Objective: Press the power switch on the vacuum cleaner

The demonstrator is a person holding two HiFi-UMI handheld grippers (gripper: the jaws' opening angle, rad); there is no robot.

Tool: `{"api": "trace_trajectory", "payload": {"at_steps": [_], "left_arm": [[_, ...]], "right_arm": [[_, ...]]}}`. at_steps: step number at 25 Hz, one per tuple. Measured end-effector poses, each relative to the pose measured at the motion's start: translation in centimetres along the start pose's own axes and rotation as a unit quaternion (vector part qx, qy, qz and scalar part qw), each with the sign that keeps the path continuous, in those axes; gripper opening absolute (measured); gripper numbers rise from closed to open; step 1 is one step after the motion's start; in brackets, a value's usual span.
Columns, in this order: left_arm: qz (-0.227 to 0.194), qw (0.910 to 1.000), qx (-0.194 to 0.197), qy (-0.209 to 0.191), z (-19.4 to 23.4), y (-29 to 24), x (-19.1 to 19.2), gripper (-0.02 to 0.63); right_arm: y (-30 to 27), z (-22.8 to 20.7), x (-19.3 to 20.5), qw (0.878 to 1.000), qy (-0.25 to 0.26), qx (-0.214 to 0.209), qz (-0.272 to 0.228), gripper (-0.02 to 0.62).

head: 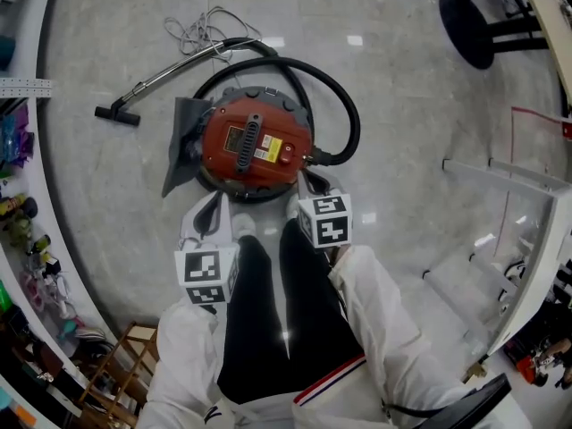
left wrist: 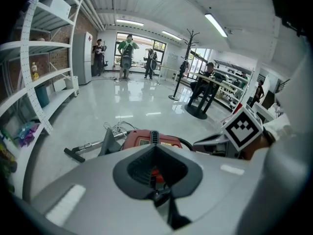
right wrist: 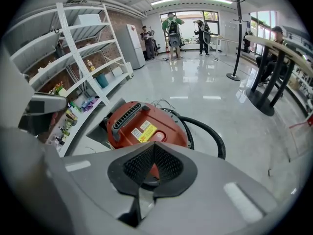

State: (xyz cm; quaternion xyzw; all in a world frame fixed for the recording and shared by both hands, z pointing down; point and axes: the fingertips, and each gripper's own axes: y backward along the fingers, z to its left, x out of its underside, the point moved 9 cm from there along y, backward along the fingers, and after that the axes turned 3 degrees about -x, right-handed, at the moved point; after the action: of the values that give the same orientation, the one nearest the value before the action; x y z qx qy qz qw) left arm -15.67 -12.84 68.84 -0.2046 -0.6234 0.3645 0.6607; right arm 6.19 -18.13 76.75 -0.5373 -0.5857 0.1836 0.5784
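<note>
Vacuum cleaner (head: 255, 146) on the floor at 12 o'clock. We hold left tongs (head: 207, 217) and right tongs (head: 304, 190) clenched, empty. Risk: a blunt tip may slide off the small switch (right wrist: 159, 136).

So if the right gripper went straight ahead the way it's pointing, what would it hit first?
Probably the vacuum cleaner's red top: the right gripper aims at it and nothing shows between them, though depth is unclear.
</note>
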Motion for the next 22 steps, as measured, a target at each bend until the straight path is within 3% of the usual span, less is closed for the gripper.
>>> {"api": "trace_trajectory", "payload": {"at_steps": [5, 22], "left_arm": [[-0.019, 0.9995, 0.011, -0.021, -0.1, 1.7, -2.1, 0.000], [-0.061, 0.9973, -0.031, -0.029, 2.5, 9.5, -8.9, 0.000]], "right_arm": [[3.7, 0.4, -1.3, 1.000, -0.009, 0.011, -0.020, 0.000], [14.6, 4.4, -9.0, 0.996, -0.003, 0.026, -0.089, 0.000]]}}
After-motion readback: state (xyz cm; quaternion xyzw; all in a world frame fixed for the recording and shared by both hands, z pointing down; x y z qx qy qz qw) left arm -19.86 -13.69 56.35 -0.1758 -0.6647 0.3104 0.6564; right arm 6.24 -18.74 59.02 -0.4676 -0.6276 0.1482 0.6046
